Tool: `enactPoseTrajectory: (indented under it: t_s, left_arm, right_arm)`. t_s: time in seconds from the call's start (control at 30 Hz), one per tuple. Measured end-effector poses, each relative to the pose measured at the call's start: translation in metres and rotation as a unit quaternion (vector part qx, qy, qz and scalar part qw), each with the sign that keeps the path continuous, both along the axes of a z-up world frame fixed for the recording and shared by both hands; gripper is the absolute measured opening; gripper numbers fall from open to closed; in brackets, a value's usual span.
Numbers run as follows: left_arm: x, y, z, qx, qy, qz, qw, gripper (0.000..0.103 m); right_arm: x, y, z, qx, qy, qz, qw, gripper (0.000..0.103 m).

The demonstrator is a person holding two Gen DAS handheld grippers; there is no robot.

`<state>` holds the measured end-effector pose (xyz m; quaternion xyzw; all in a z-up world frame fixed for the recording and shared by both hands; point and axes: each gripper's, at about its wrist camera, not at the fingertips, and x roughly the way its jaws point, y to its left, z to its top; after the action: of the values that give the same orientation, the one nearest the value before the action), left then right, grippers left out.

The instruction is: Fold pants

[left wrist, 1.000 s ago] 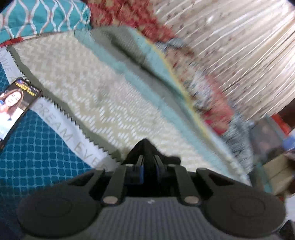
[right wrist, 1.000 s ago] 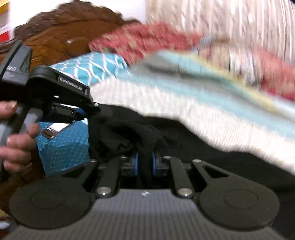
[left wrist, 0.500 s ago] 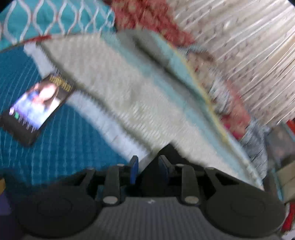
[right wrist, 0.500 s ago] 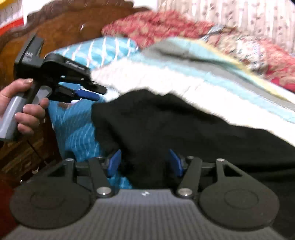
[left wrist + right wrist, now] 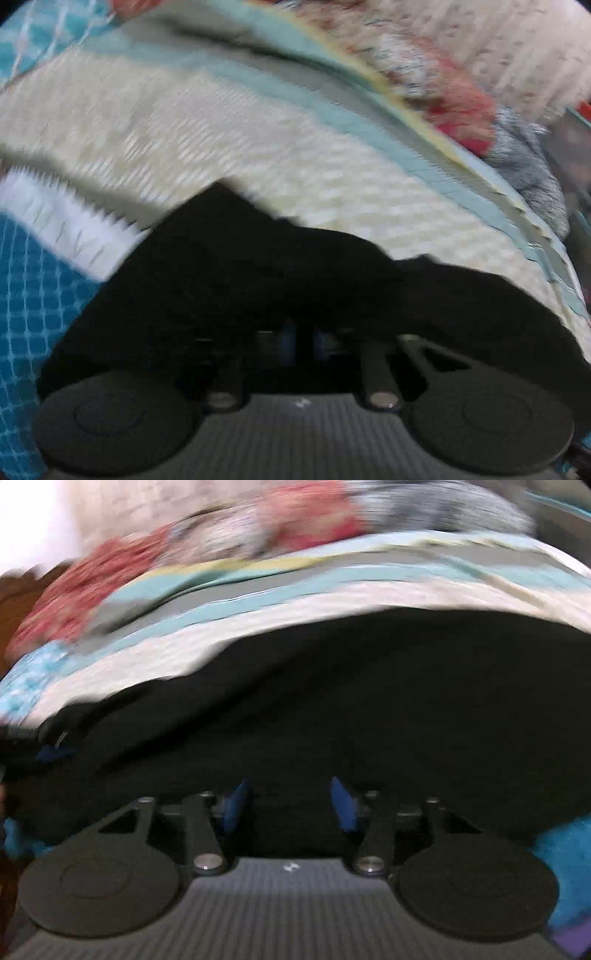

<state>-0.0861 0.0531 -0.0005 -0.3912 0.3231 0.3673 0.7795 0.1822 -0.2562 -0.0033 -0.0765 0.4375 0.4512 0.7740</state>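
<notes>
Cloth fills both claws. Your left claw [image 5: 306,339] has just been closing and now pinches a thin ridge of the black pants [image 5: 258,266]. On your right claw [image 5: 290,805] the blue pads [image 5: 236,805] show apart, jaws just closing, cloth between but not yet squeezed. The pants lie directly under and ahead of both hands, their long axis running sideways across the right view. They look soft, matte and limp, bunched in folds, on a cream woven bedspread [image 5: 258,147] with teal stripes beside a blue checked quilt [image 5: 29,295].
</notes>
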Motion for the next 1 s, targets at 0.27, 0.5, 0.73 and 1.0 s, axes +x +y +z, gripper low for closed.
enactPoseTrajectory:
  t_s: [0.27,0.5,0.73,1.0]
  left_arm:
    - [0.014,-0.015,0.015,0.031,0.056,-0.006,0.9979,0.006]
    - [0.038,-0.058,0.045,0.095,0.119,-0.028,0.988,0.033]
    - [0.08,-0.096,0.062,0.13,0.151,-0.072,0.9772,0.049]
    - [0.122,-0.129,0.067,0.145,0.162,-0.12,0.9687,0.051]
  right_arm:
    - [0.069,-0.098,-0.014,0.098,0.12,-0.162,0.975,0.0]
    - [0.066,-0.1,-0.015,0.115,0.123,-0.166,0.972,0.0]
    - [0.07,-0.099,-0.009,0.119,0.128,-0.154,0.973,0.004]
    - [0.058,-0.107,0.017,0.118,0.06,-0.12,0.984,0.039]
